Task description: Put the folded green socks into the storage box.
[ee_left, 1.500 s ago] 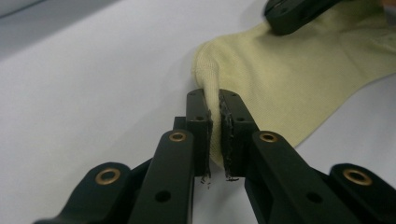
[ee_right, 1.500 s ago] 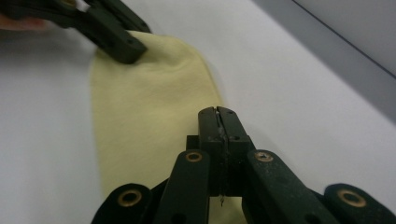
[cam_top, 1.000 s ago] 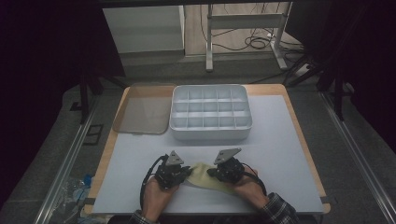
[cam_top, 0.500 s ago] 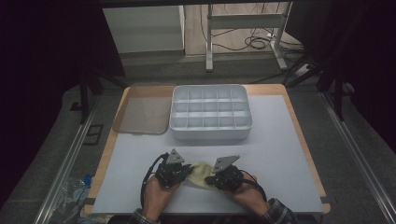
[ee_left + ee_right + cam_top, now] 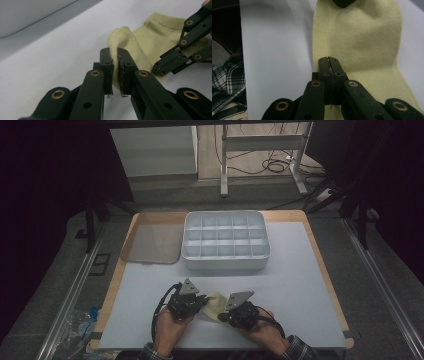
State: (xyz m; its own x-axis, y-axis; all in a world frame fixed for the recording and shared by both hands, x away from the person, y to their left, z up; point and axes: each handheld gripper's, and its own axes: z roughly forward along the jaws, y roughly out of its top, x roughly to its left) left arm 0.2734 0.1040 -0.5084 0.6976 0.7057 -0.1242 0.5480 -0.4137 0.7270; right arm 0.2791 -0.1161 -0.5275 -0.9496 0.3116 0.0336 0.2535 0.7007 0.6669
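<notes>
High view shows both my hands at the near edge of the table point(image 5: 300, 270), a little closer together than a second ago: the right gripper point(image 5: 226, 315) has slid left toward the left gripper point(image 5: 204, 302), and the pale yellow sock point(image 5: 216, 304) between them looks more bunched. I read that as a fold in progress, the ends being brought together before the sock goes anywhere.

Left gripper view shows my left gripper point(image 5: 115, 65) pinching a raised fold of the sock point(image 5: 150, 40), its jaws nearly shut with cloth between them. Right gripper view shows my right gripper point(image 5: 329, 65) pressed together, nipping the sock's point(image 5: 359, 37) near edge, though the cloth inside is too thin to see.

The sock lies on the white surface, near centre, well apart from the divided tray point(image 5: 226, 240) at the far side.

Counting: one sock, two grippers, one grey tray with fifteen compartments in three rows of five, none visibly holding anything, and one flat lid point(image 5: 152, 237) just left of it.
</notes>
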